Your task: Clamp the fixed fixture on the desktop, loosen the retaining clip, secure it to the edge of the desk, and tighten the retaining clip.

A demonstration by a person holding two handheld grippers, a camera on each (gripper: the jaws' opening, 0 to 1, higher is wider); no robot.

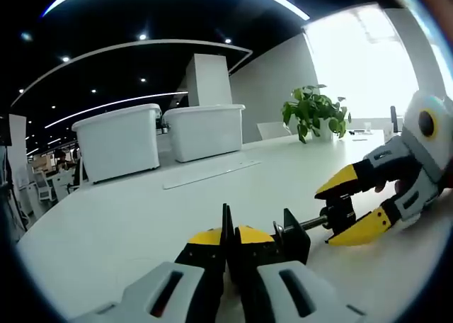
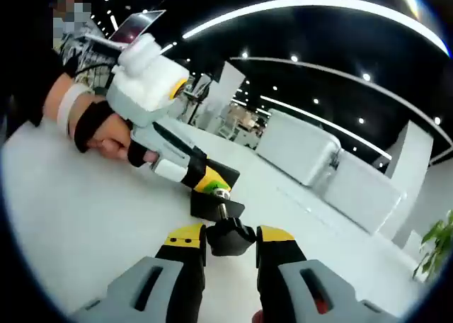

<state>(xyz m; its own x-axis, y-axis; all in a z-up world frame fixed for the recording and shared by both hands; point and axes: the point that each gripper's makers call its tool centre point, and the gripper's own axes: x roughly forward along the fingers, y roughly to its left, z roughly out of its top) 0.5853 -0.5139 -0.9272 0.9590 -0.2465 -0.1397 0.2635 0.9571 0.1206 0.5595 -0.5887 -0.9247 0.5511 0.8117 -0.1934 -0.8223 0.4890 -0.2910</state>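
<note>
A small black clamp fixture (image 1: 294, 239) lies on the white desk (image 1: 106, 224). My left gripper (image 1: 226, 239) is shut on its thin black plate at the bottom of the left gripper view. A metal screw (image 1: 311, 224) runs from the fixture to a black knob (image 1: 341, 215). My right gripper (image 1: 327, 218) comes in from the right with its yellow jaws around that knob. In the right gripper view the knob (image 2: 230, 238) sits pinched between the jaws of my right gripper (image 2: 231, 236). Beyond it are the fixture (image 2: 216, 204) and the left gripper (image 2: 212, 181), held by a person's hand (image 2: 106, 135).
Two white lidded bins (image 1: 120, 142) (image 1: 205, 128) stand at the far side of the desk, with a flat strip (image 1: 212, 173) lying before them. A potted plant (image 1: 315, 110) stands at the back right near a bright window. Bare desk stretches to the left.
</note>
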